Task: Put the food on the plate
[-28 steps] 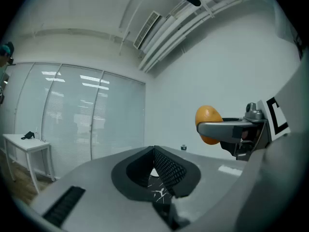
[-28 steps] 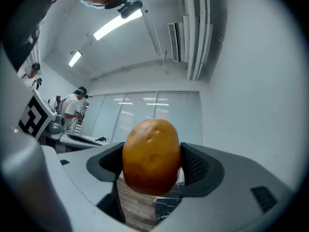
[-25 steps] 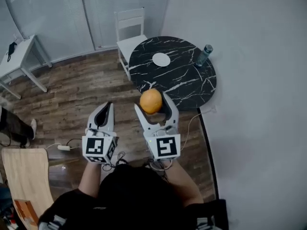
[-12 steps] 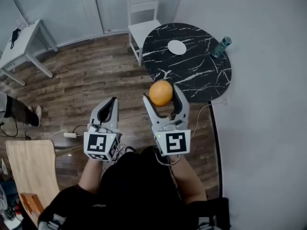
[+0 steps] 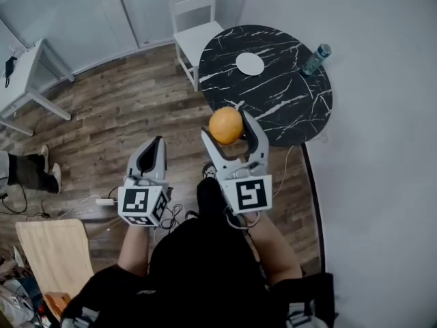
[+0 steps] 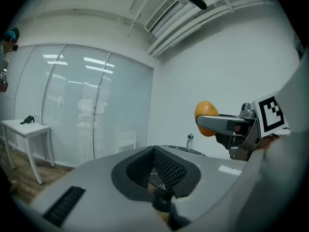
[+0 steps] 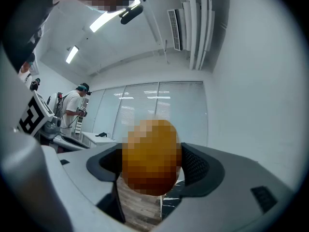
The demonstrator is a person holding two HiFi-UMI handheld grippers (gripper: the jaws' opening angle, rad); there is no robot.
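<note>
Round counter (image 5: 287, 108), black with white veining, is standing on the wooden plank floor (image 5: 123, 121) close to a pale wall. A white plate (image 5: 250, 63) is lying near the counter's middle. A clear bottle (image 5: 316, 59) is standing upright by the rim, well apart from the plate. On the floor, a white chair (image 5: 194, 33) is sitting just beside the counter, a smaller white counter (image 5: 27, 80) is standing well apart at left, and cables (image 5: 171, 214) are trailing near a pale wooden board (image 5: 58, 255).
</note>
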